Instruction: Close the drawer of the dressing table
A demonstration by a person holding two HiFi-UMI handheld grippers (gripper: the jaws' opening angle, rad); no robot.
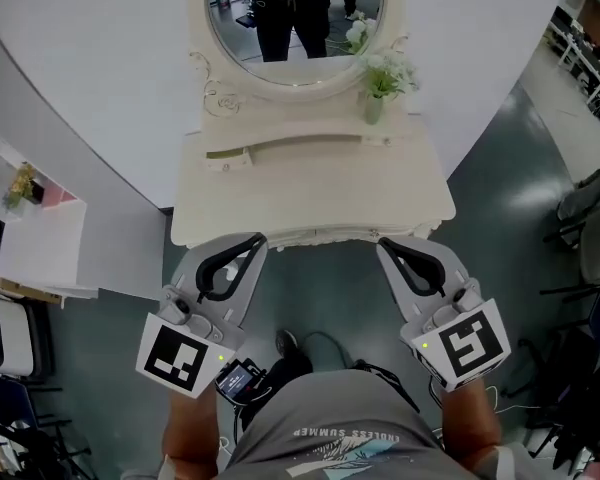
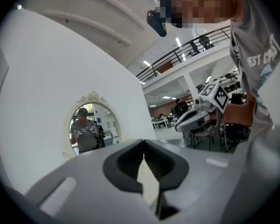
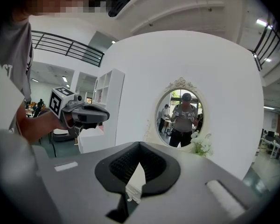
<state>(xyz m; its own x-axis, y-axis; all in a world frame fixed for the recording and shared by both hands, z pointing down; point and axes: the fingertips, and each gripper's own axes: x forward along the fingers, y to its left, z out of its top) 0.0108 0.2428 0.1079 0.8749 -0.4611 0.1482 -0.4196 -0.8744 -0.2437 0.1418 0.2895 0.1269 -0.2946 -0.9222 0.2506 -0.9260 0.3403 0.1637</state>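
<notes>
I see a cream dressing table (image 1: 310, 193). My left gripper (image 1: 254, 240) and right gripper (image 1: 386, 245) are grey, with black-and-white squares.

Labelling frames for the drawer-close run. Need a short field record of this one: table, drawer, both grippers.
table: cream dressing table, oval mirror at the back
on top: vase of white flowers, back right
drawer: front hidden from above; nothing juts past the table's front edge
left gripper: shut, empty, by the front edge
right gripper: shut, empty, by the front edge
contact with table: cannot tell
</notes>
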